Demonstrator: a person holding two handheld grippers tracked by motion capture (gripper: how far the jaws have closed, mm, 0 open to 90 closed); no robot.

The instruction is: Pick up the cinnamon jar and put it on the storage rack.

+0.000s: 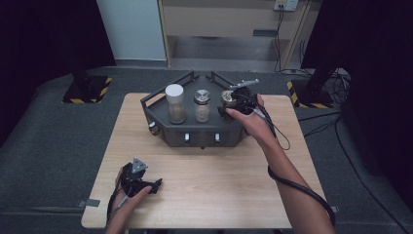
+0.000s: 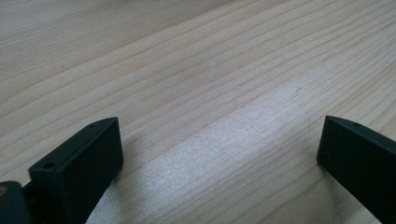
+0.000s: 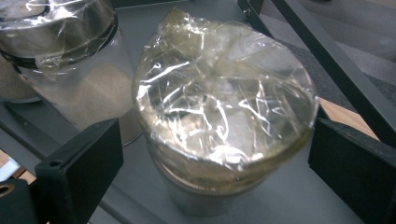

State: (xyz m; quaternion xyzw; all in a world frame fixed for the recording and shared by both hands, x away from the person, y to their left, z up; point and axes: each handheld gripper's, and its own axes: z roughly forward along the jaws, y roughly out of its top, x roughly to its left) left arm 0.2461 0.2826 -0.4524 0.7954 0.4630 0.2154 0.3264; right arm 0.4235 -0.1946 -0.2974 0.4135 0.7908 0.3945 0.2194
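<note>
A: Where's the jar being worked on?

B: The film-covered jar (image 3: 224,107) sits at the right end of the dark tray (image 1: 160,109), a little right of centre in the upper half of the high view. In the right gripper view it takes up the middle of the frame, its top wrapped in crinkled clear film.

A: Is the right gripper (image 1: 233,105) gripping it?

B: No. Its jaws stand wide, one at the lower left and one at the lower right of that view, with the jar between them and a gap on each side. The pads press on nothing, so the jar is released and stands on the tray floor.

A: What's next to it?

B: The metal-lidded jar (image 1: 202,105) stands just to its left, at the tray's middle, and the white-capped jar (image 1: 175,103) is further left.

A: And the other hand?

B: The left gripper (image 1: 157,184) rests low at the lower left of the high view, on the wooden table (image 1: 209,185). Its jaws are spread apart with only bare wood grain between them.
</note>
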